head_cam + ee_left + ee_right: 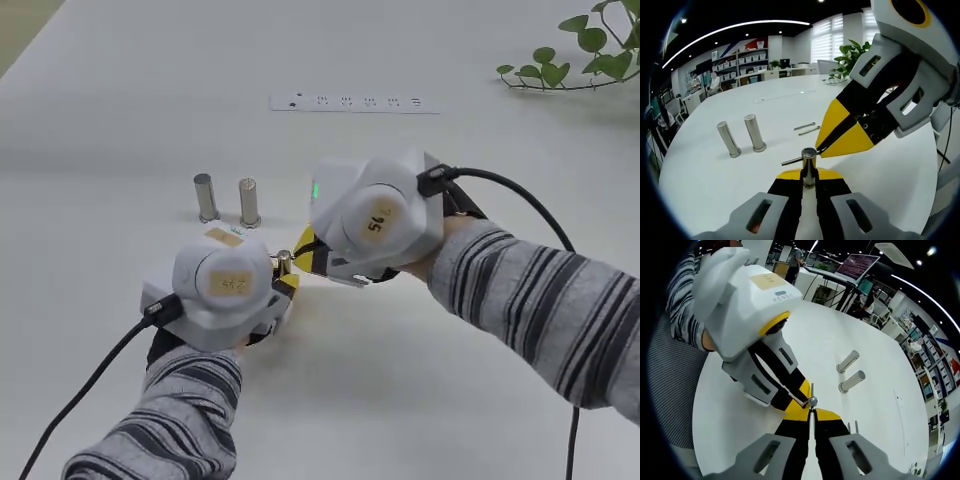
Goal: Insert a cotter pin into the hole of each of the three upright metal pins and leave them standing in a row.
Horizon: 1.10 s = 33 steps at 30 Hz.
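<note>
My left gripper (pixel 809 176) is shut on a short metal pin (pixel 809 162) and holds it upright just above the white table. A cotter pin (pixel 791 161) passes through the hole near its top, with its end sticking out to the left. My right gripper (pixel 812 413) is shut on the cotter pin's other end, its yellow tips right against the held pin's head (pixel 813 400). In the head view the two grippers meet at the held pin (pixel 284 263). Two more metal pins (pixel 205 197) (pixel 248 202) stand upright side by side behind the left gripper.
Two spare cotter pins (pixel 806 128) lie on the table beyond the held pin. A white power strip (pixel 355 102) lies farther back and a leafy plant (pixel 590 50) reaches in at the far right. Cables trail from both grippers.
</note>
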{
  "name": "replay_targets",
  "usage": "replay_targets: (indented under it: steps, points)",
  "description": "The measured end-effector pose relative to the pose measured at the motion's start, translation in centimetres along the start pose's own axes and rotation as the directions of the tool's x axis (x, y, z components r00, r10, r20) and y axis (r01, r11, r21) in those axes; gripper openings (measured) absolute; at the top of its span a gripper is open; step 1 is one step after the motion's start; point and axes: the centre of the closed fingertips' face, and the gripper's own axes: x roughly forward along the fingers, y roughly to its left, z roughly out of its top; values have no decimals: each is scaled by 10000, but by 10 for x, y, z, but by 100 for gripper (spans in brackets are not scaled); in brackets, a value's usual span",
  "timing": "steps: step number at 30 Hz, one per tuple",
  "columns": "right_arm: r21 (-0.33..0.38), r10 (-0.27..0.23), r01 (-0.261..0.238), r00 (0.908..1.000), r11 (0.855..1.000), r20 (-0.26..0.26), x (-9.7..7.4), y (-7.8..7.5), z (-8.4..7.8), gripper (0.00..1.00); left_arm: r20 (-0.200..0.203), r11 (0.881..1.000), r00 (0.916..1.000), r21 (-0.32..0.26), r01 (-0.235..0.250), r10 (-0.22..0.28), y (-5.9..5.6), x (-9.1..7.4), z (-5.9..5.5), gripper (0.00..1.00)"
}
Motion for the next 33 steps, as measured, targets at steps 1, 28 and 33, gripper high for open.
replay_targets:
  steps: [1,28,33]
  points:
    - [99,-18,17,10000,9999,20,0,0,0,0,1,10000,10000,-3,0,0,0,0,0,5]
    - [5393,-1724,403,9652,8412,1968,-30,-12,-21,40,29,9999,9999,-38,-116,116,39,-13,3,5]
    - [5710,-1805,287,9606,8204,2111,-31,-6,-23,45,2,9997,9998,167,-175,175,55,-17,5,5]
